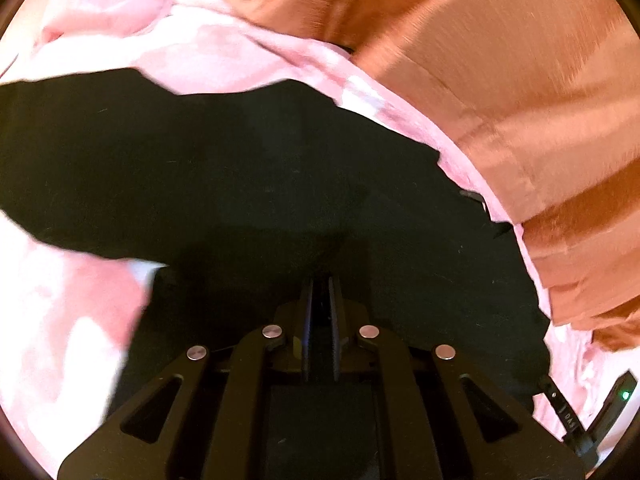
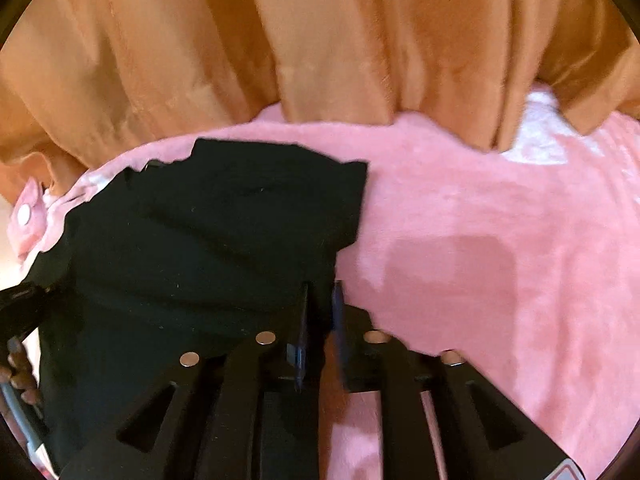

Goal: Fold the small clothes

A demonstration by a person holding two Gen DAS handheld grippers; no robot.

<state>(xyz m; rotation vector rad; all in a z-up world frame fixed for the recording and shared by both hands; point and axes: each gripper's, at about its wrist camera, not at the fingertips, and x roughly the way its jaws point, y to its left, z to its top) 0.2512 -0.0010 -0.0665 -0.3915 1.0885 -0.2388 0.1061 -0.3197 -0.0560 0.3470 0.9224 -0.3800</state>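
Note:
A black garment (image 1: pixel 248 168) lies spread on the pink blanket (image 1: pixel 72 320). In the left wrist view my left gripper (image 1: pixel 320 280) is shut, its narrow jaws sunk in a raised fold of the black cloth, which hangs close under the fingers. The right wrist view shows the same garment (image 2: pixel 208 232) at the left, with its right edge running down to my right gripper (image 2: pixel 322 286). The right jaws stand a little apart and have been opening. The cloth's edge lies at the left finger (image 2: pixel 304 312), with no pad pressing on it.
Orange curtains (image 2: pixel 320 32) hang along the blanket's far edge. Bare pink blanket (image 2: pixel 500 260) stretches to the right of the garment. A hand (image 2: pixel 18 364) holding the other gripper shows at the left rim. A black device with a green light (image 1: pixel 618 396) sits low right.

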